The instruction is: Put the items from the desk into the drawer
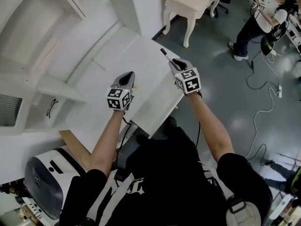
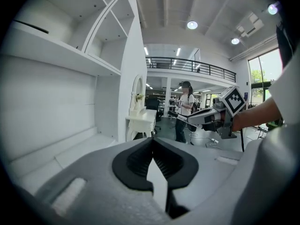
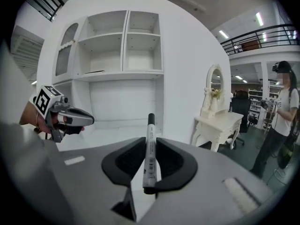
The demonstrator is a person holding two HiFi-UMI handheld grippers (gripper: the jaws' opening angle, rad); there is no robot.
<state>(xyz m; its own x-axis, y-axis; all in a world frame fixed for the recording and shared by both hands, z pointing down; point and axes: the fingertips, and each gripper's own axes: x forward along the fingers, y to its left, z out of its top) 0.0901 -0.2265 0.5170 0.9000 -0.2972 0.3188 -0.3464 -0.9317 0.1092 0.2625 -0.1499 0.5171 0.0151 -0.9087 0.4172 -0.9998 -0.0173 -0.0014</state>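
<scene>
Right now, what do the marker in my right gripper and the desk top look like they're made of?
Marker: probably plastic. It has a smooth, pale barrel with small print, a black cap and a slight sheen.
Desk top: looks like white painted or laminated board. The surface is flat and evenly matte with no grain showing, and its core cannot be told.
The right gripper is shut on the marker.

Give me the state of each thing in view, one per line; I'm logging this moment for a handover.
left gripper: shut, nothing between its jaws, held over the desk.
right gripper: shut on the marker.
marker: clamped lengthwise between the jaws, dark end sticking out past them.
glasses: lying on a shelf, away from both grippers.
</scene>
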